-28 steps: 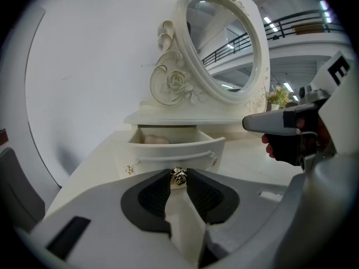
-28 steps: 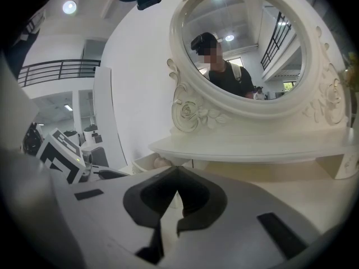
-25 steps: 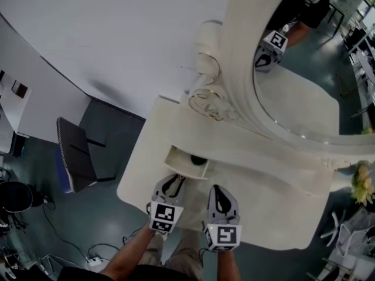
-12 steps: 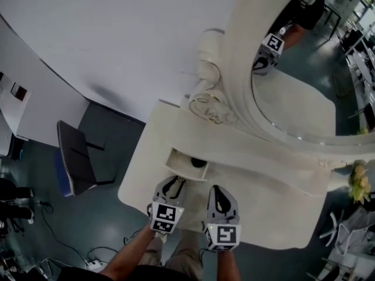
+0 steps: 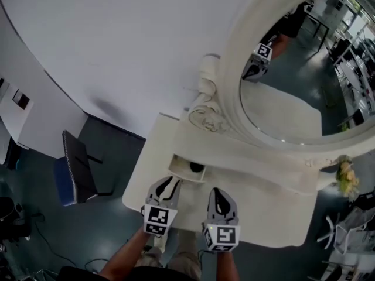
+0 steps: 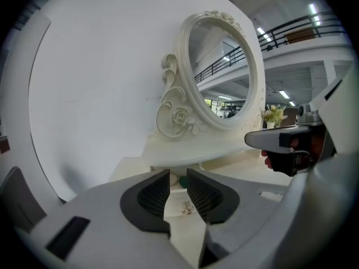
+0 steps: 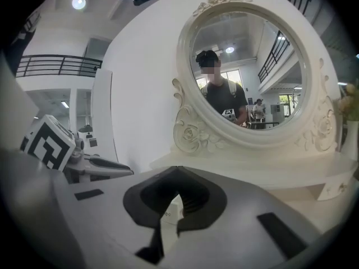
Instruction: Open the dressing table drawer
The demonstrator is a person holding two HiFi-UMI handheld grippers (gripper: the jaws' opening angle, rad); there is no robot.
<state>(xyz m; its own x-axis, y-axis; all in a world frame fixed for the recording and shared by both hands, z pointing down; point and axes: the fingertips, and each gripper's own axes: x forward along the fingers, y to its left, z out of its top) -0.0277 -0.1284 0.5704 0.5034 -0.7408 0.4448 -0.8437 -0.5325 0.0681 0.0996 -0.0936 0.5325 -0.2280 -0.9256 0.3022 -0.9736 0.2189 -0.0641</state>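
- The drawer (image 5: pixel 186 170) stands pulled out at the tabletop's (image 5: pixel 263 212) far left.
- The left tongs (image 5: pixel 169 185) hover just near it, narrowly apart, empty.
- The right tongs (image 5: pixel 218 195) are closed, empty.

The dressing table (image 5: pixel 275 215) is viewed steeply from above by the head camera. Its oval mirror (image 6: pixel 221 72) is faced closely in both gripper views.

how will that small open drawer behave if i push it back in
The drawer is small and shallow, so it probably slides back with a light push. It looks like rigid painted wood, so it should not flex. The dark round item inside may roll if pushed fast.
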